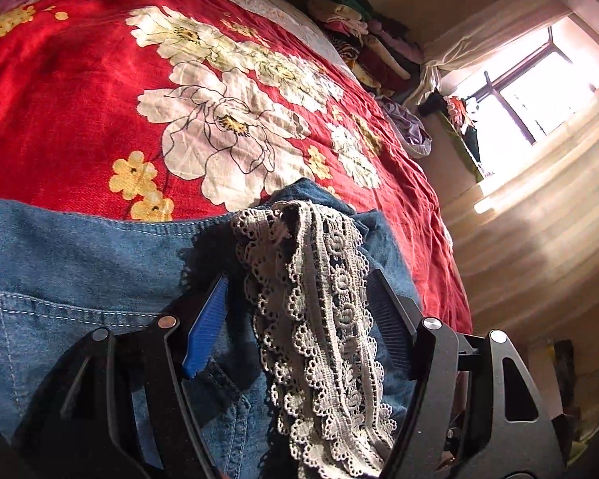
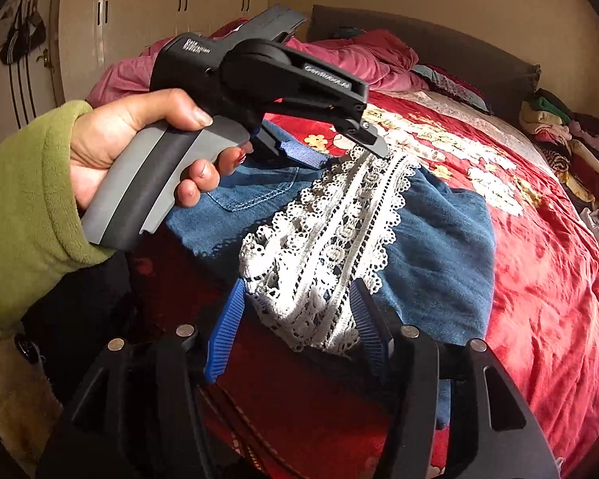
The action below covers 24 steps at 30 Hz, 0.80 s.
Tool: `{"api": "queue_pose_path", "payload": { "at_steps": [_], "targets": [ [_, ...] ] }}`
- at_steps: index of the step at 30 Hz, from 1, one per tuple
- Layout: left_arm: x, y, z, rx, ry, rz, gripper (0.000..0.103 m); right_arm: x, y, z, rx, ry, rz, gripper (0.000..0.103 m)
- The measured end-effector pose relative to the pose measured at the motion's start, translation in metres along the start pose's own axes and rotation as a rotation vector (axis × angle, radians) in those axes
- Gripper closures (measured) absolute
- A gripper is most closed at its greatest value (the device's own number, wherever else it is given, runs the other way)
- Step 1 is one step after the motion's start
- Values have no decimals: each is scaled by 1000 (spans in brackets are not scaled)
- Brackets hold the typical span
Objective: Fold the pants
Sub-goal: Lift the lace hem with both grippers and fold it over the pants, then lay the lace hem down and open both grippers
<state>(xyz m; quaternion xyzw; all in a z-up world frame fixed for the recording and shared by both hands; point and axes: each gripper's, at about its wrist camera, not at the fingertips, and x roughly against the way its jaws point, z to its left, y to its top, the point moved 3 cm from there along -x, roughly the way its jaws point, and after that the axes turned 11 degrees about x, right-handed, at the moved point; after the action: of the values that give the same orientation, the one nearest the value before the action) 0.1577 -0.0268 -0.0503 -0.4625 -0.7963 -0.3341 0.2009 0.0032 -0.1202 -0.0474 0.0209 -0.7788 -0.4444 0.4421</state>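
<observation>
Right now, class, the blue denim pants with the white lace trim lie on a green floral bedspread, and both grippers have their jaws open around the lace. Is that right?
Not quite. The floral bedspread is red, not green, as the right wrist view shows. The rest holds: the blue denim pants with white lace trim lie on it, and the left gripper and right gripper both have their jaws open around the lace.

I'm seeing soft blue denim pants [image 2: 439, 231] trimmed in openwork white lace [image 2: 319, 239]. My matt black plastic left gripper [image 2: 339, 147] carries ribbed blue pads [image 1: 205, 331]. The bedspread [image 1: 80, 119] is crinkled red cloth.

Sunlit window [image 1: 539, 92], cream wardrobe [image 2: 171, 12], red floral bedspread [image 1: 80, 92].
</observation>
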Motion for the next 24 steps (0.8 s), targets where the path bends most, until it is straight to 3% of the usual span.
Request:
{"api": "queue_pose_path", "payload": {
  "at_steps": [2, 5, 7, 9, 15, 18, 23, 24],
  "targets": [
    [-9, 2, -1, -7, 40, 10, 45, -4, 1, 1, -14, 10, 3, 50],
    [-22, 7, 3, -1, 105, 21, 64, -9, -1, 6, 14, 11, 23, 54],
    [-24, 11, 3, -8, 131, 16, 77, -13, -4, 9, 17, 44, 42, 69],
    [-20, 12, -1, -13, 103, 11, 90, -14, -4, 6, 15, 52, 44, 86],
    [1, 21, -9, -44, 90, -49, 91, -3, 15, -9, -47, 139, -37, 88],
    [-5, 22, 6, -9, 110, -36, 90, -20, 18, -1, -29, 160, 1, 88],
    [-5, 16, 16, 11, 91, -37, 85, -28, 14, 0, -44, 201, 20, 75],
    [0, 15, 15, 14, 84, -44, 80, -24, 14, -4, -57, 217, 12, 73]
  ]
}}
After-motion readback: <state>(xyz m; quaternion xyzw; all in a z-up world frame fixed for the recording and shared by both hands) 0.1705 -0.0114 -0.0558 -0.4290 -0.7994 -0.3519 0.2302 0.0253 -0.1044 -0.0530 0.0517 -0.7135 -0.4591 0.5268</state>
